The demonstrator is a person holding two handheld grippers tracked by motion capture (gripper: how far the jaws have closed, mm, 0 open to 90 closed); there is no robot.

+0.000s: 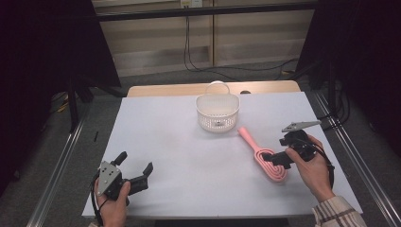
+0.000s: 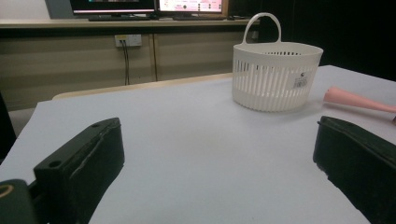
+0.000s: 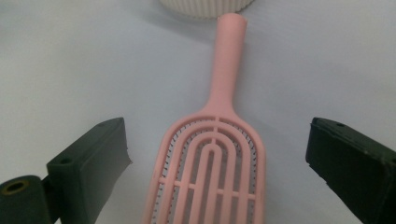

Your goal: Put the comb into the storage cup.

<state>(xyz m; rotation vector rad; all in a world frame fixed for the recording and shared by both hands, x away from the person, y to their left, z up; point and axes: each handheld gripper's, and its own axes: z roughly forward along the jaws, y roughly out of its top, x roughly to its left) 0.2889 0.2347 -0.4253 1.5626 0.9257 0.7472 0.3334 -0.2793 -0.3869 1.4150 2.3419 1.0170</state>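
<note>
A pink hairbrush [image 1: 255, 146] lies flat on the white table [image 1: 165, 127], its handle pointing toward a white slotted basket [image 1: 217, 112] with a loop handle. My right gripper [image 1: 273, 158] is open and hovers low over the brush's head. In the right gripper view the brush [image 3: 224, 84] runs up the middle, and the right gripper [image 3: 217, 154] has one jaw on each side of the head, not touching it. My left gripper [image 1: 135, 161] stands open at the near left with nothing between its jaws. In the left gripper view the left gripper [image 2: 217, 158] faces the basket [image 2: 275, 74] and the brush handle [image 2: 355, 100].
The basket [image 3: 205, 7] stands at the table's far middle, just beyond the brush handle's tip. A wooden edge [image 1: 189, 89] shows behind the white sheet. Metal rails [image 1: 61, 161] run along both sides of the table. Cables hang on the wall behind.
</note>
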